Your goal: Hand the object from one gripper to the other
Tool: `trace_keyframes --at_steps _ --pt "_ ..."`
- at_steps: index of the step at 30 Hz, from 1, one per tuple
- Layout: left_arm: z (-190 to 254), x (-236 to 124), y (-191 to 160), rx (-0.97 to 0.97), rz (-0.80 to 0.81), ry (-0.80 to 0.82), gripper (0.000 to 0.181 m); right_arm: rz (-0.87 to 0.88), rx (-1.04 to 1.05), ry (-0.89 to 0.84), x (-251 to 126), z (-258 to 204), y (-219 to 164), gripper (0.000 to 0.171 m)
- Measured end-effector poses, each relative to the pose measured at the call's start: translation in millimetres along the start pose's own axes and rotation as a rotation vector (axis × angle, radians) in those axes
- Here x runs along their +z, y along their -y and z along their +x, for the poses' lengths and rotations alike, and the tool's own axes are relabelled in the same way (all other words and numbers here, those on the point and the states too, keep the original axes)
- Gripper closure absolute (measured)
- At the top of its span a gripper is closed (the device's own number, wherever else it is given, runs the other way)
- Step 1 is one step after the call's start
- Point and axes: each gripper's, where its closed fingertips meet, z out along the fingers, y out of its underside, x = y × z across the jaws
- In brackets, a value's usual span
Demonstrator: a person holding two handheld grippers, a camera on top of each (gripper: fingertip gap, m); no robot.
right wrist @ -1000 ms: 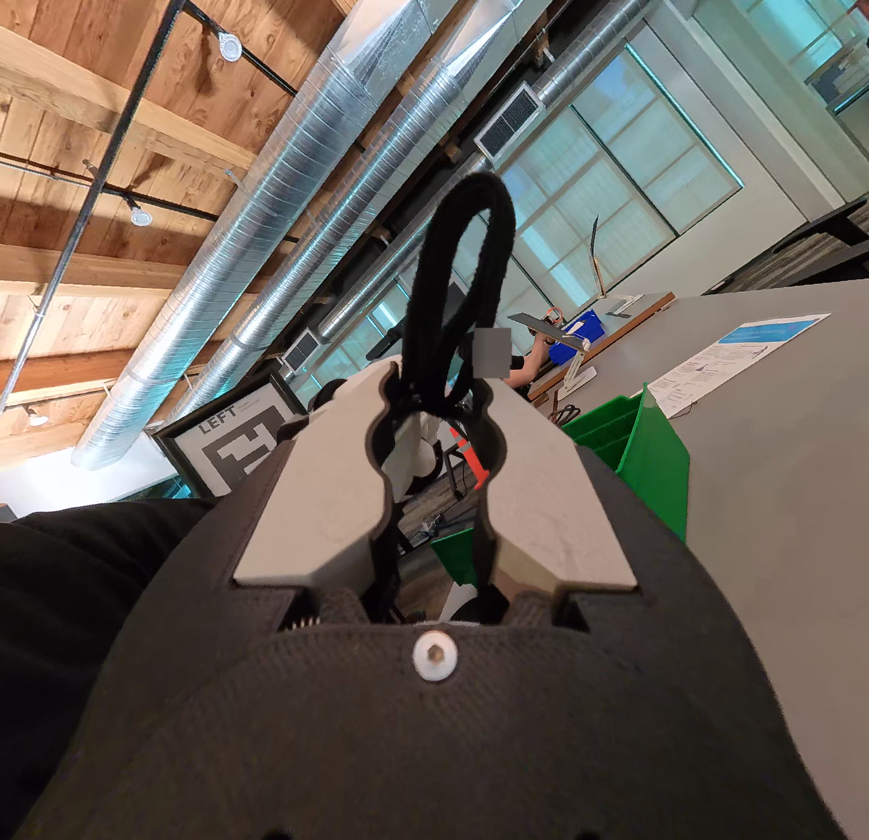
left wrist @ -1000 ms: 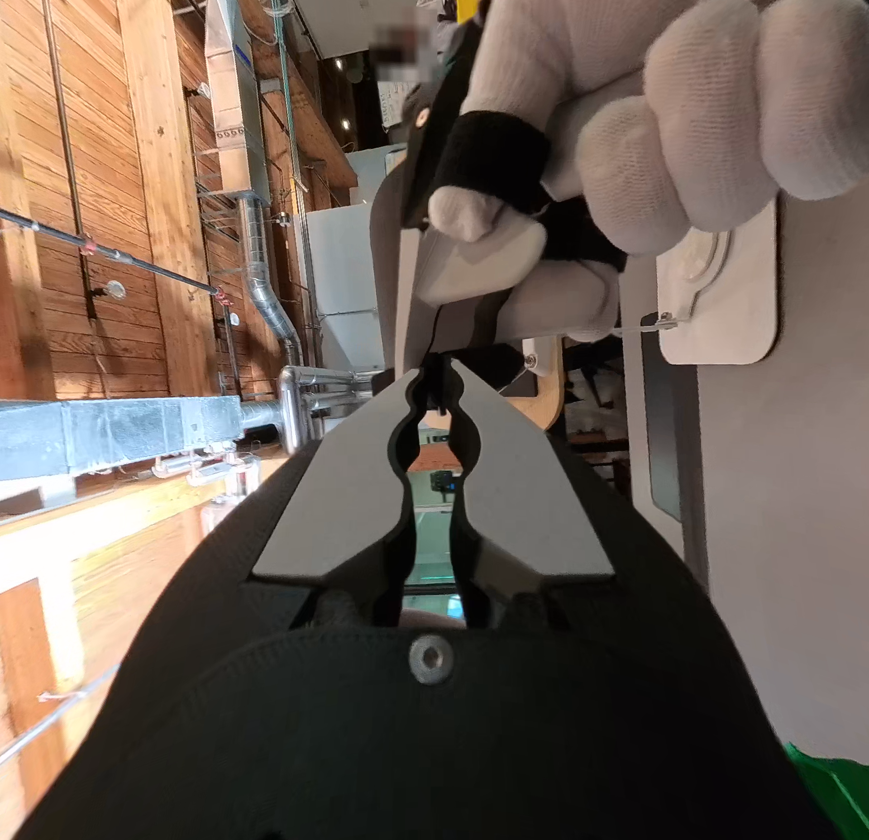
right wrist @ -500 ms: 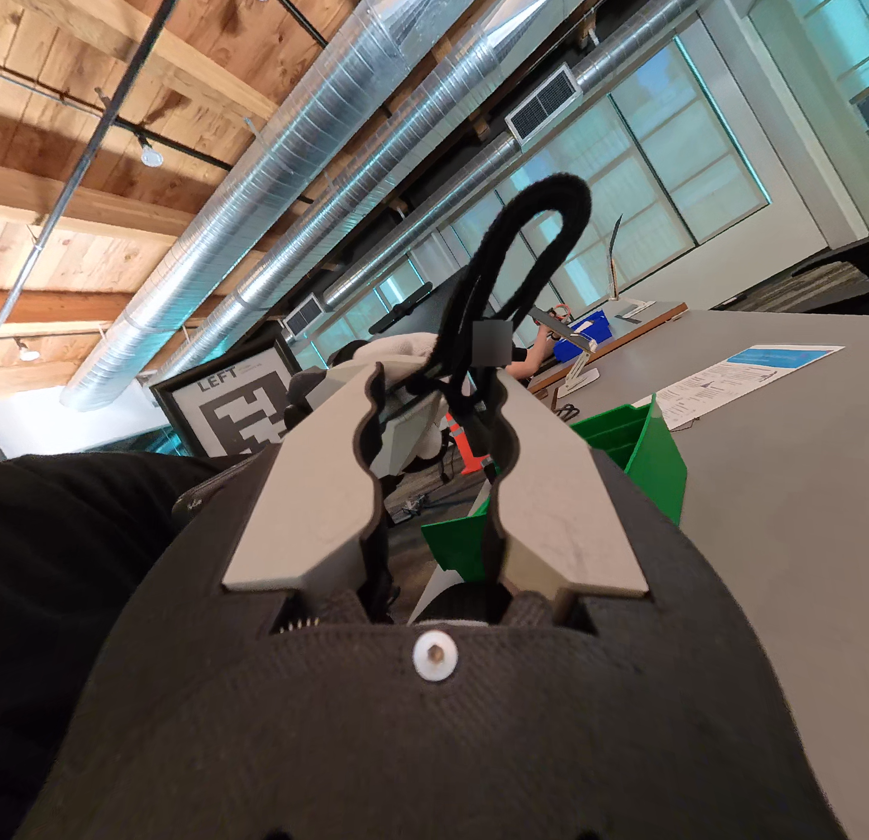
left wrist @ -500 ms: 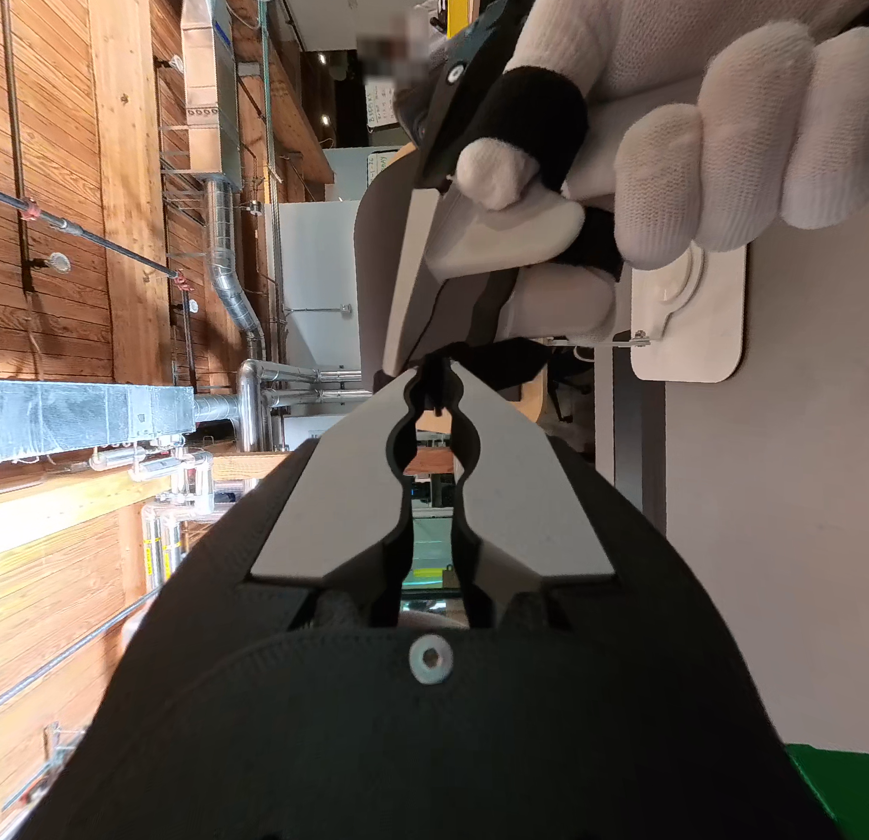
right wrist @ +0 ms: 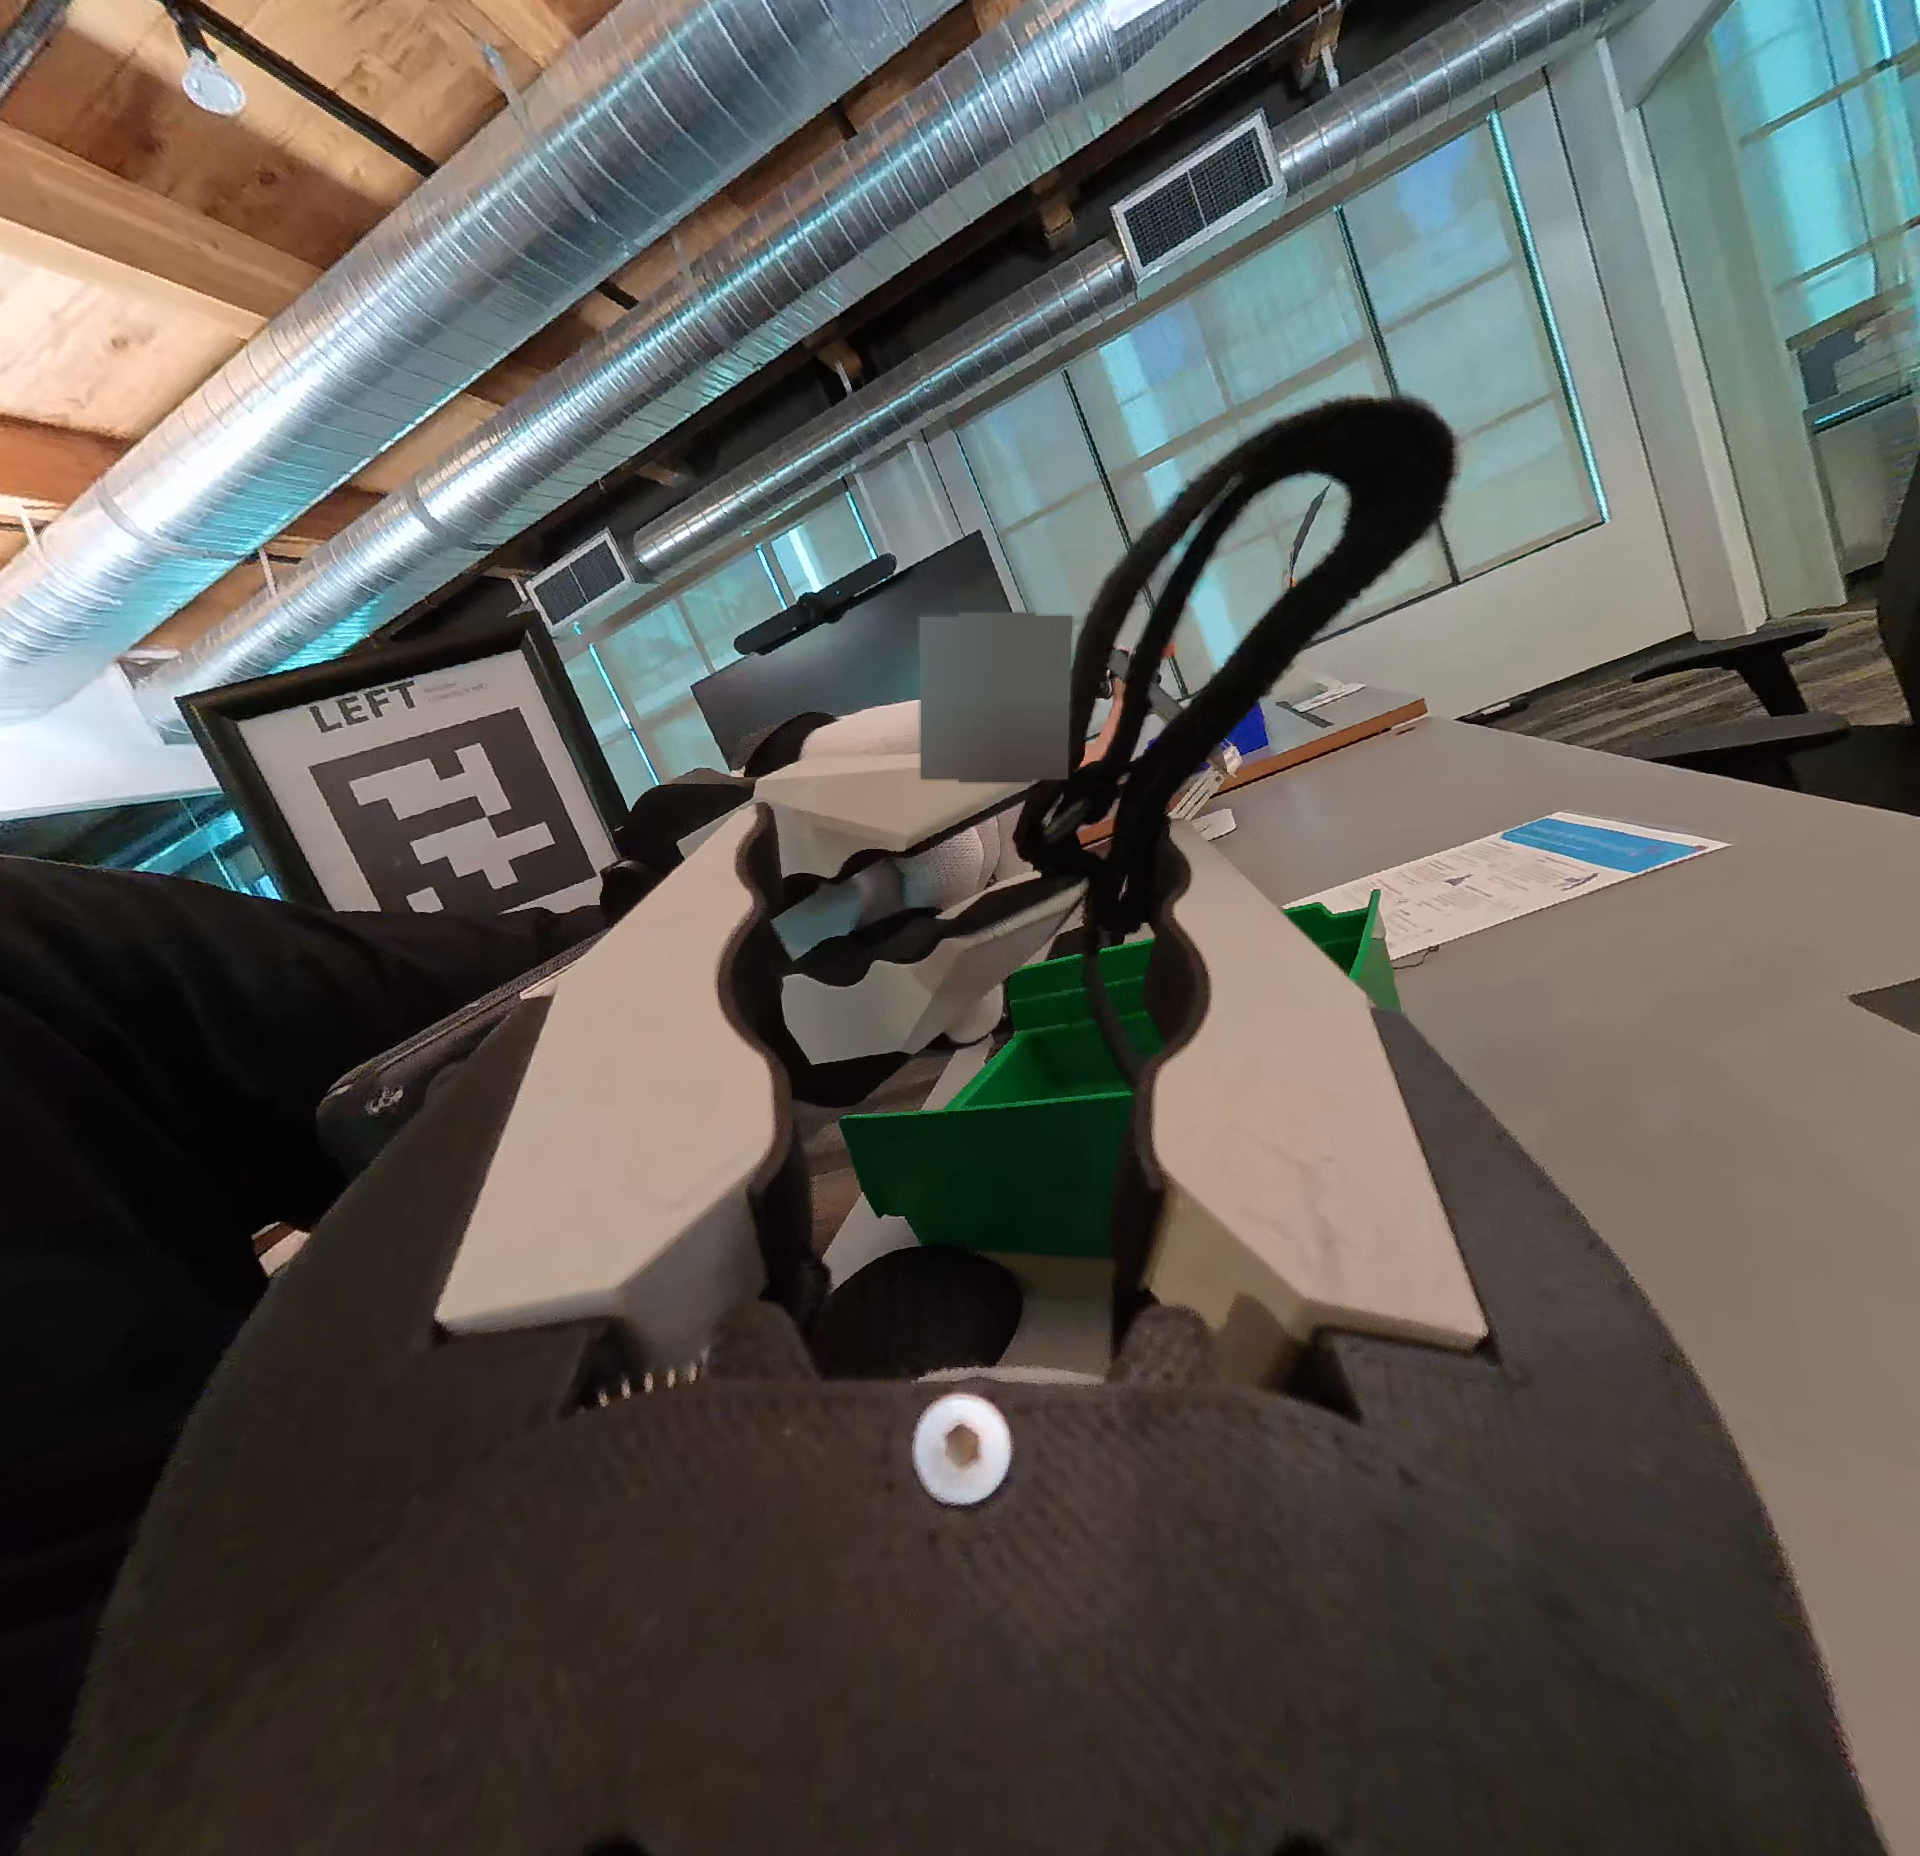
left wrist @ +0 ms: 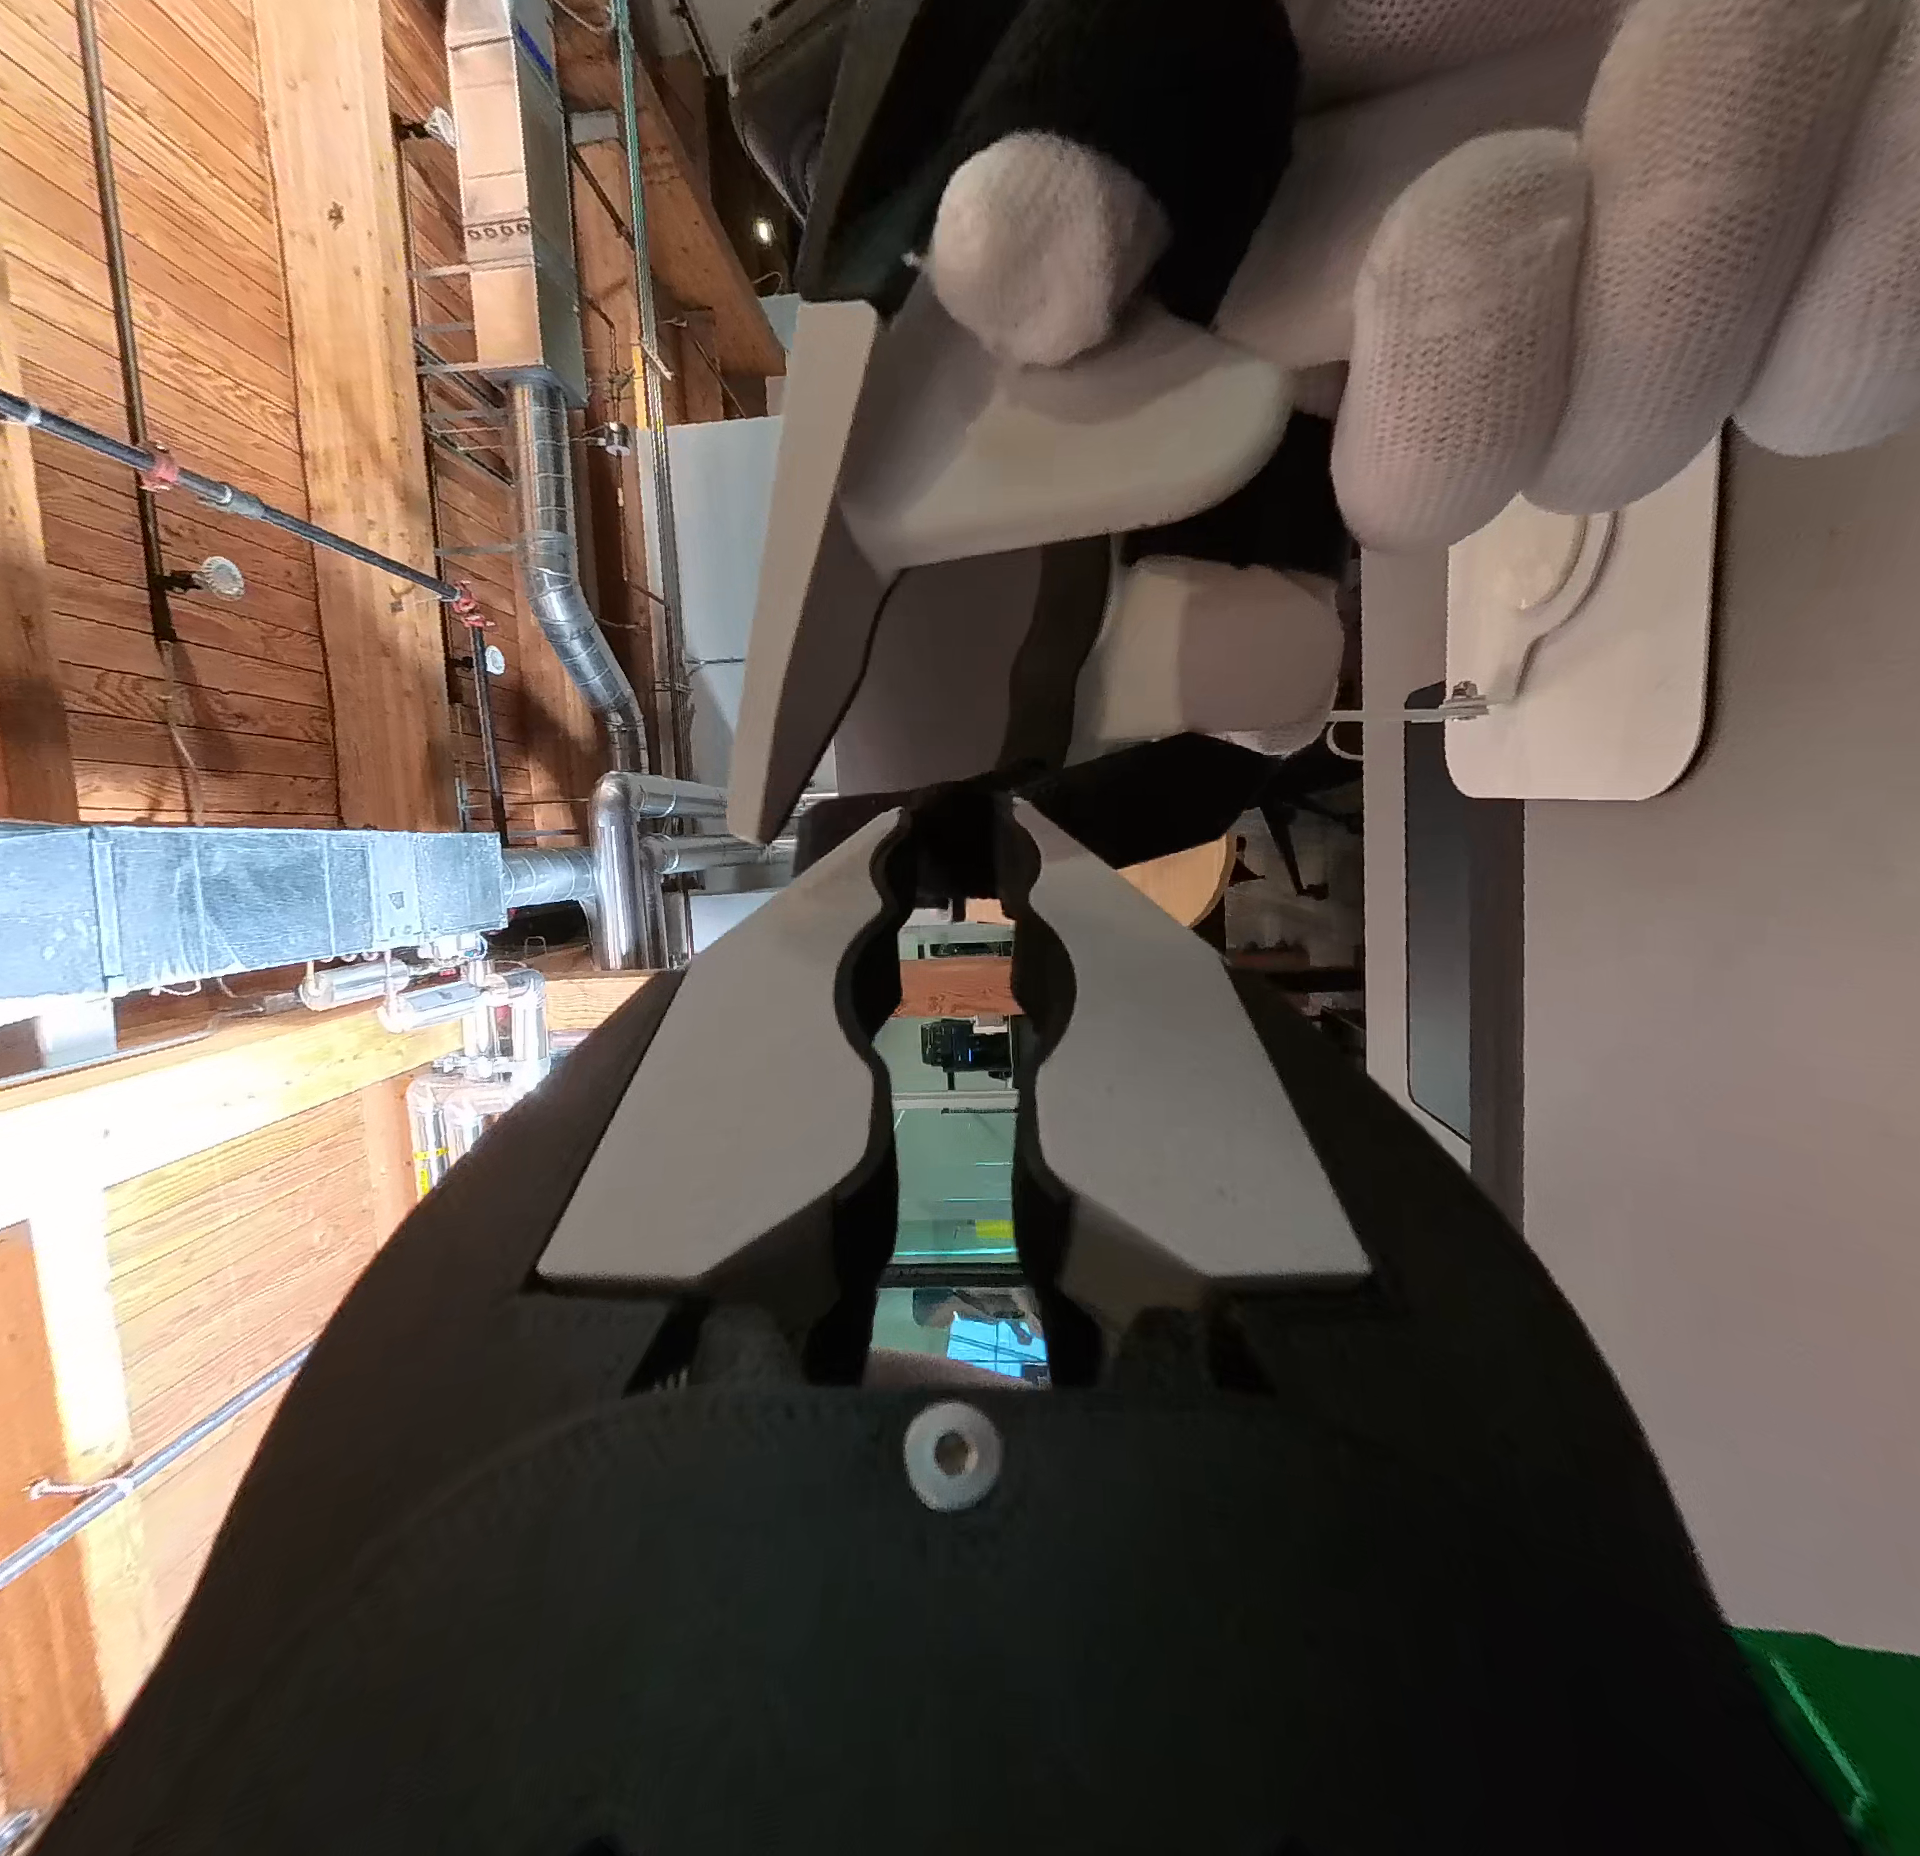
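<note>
Black strap [right wrist: 1262,601], looped and fuzzy, is standing up between the two grippers. Left gripper [left wrist: 956,850] is pinching its lower end, fingers nearly together on it. Right gripper [right wrist: 961,871] is sitting with fingers spread; the strap is lying against the right-hand finger [right wrist: 1278,1068] only. Green bin [right wrist: 997,1162] is resting at the grey worktop's [right wrist: 1662,1131] near edge, its compartments looking empty where visible.

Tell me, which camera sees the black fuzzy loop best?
The right wrist view: the black fuzzy loop curls up in full against the windows. The left wrist view shows only a dark bit pinched at the left gripper tips.
</note>
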Motion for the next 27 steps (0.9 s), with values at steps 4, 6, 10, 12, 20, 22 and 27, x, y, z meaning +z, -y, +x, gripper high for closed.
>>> trace_keyframes --at_steps 4,6,10,12,20,22,27 --pt "3 -1 -1 -0.042 0.002 -0.032 0.164 0.006 -0.027 -0.025 0 1 0 0.107" --pt "6 -2 -1 -0.068 0.002 -0.056 0.16 0.008 -0.03 -0.023 0 1 1 0.106" --pt "10 -3 -1 -0.083 0.007 -0.076 0.16 0.003 -0.023 -0.022 1 1 0 0.104" --pt "9 -1 -2 -0.069 -0.005 -0.073 0.16 0.01 -0.011 -0.02 1 1 1 0.105" --pt "14 -2 1 -0.109 0.012 -0.064 0.177 -0.044 -0.021 0.009 0 -2 -5 0.097" --pt "13 -2 0 -0.152 0.011 -0.068 0.176 -0.06 -0.055 0.012 0 -3 -6 0.094" --pt "13 -4 -3 -0.161 0.006 -0.056 0.17 -0.141 -0.199 0.003 1 -6 -18 0.083"
